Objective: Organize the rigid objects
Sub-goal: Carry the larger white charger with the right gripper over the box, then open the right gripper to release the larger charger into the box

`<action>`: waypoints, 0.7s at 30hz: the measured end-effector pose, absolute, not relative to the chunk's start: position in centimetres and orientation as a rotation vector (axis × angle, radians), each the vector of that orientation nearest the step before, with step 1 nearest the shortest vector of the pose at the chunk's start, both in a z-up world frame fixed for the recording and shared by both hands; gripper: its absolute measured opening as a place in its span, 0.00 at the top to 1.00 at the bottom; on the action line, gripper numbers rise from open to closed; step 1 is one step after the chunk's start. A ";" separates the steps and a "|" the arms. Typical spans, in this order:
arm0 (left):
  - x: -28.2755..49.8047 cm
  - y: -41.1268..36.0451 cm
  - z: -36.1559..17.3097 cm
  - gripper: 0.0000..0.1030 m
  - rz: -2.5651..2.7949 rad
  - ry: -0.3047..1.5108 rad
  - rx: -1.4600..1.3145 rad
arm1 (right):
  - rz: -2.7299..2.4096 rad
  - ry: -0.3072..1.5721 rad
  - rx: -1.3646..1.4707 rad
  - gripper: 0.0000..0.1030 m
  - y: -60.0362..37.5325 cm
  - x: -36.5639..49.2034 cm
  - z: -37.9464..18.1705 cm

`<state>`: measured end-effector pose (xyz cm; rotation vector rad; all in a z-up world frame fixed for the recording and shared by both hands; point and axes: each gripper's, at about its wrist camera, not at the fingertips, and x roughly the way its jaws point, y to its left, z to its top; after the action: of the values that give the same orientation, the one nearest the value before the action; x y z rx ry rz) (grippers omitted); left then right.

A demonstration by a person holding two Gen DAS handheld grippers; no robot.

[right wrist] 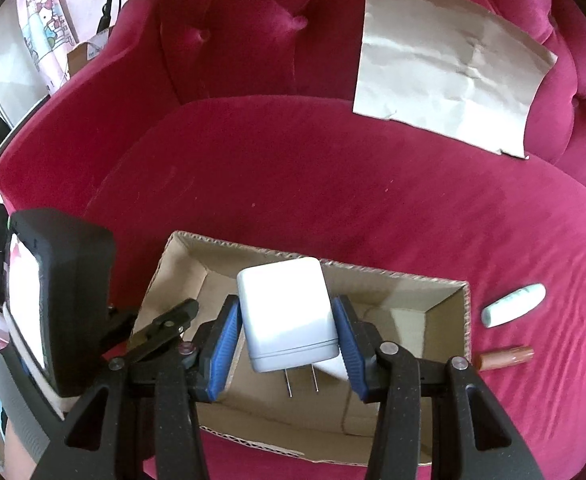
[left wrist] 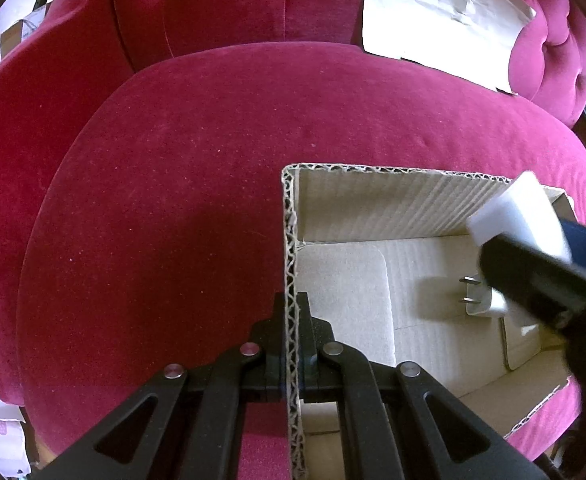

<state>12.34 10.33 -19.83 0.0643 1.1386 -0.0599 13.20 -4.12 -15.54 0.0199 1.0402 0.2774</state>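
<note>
My left fingers [left wrist: 291,312] pinch the box [right wrist: 467,312] wall; right fingers [right wrist: 289,334] clamp the charger [right wrist: 287,312] above it, prongs partly hidden.

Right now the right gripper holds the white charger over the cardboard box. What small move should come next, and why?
Probably lower the right gripper a little further into the cardboard box, then open. The white charger hangs above the box floor, prongs pointing toward the camera, and the left gripper pinches the box wall, which should steady it.
</note>
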 end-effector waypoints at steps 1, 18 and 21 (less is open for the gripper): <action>12.4 10.3 -19.8 0.97 -0.060 1.139 0.063 | 0.278 1.046 0.025 0.51 -3.9 13.3 -15.8; 12.3 10.3 -19.9 0.97 -0.063 1.138 0.059 | 0.274 1.069 0.027 0.51 -3.5 14.3 -16.9; 12.3 10.4 -19.9 0.97 -0.064 1.139 0.057 | 0.257 1.056 0.009 0.48 -3.5 14.0 -16.6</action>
<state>12.30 10.40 -19.85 0.0573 1.1386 -0.0637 13.98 -3.49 -16.56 0.0091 1.0557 0.2569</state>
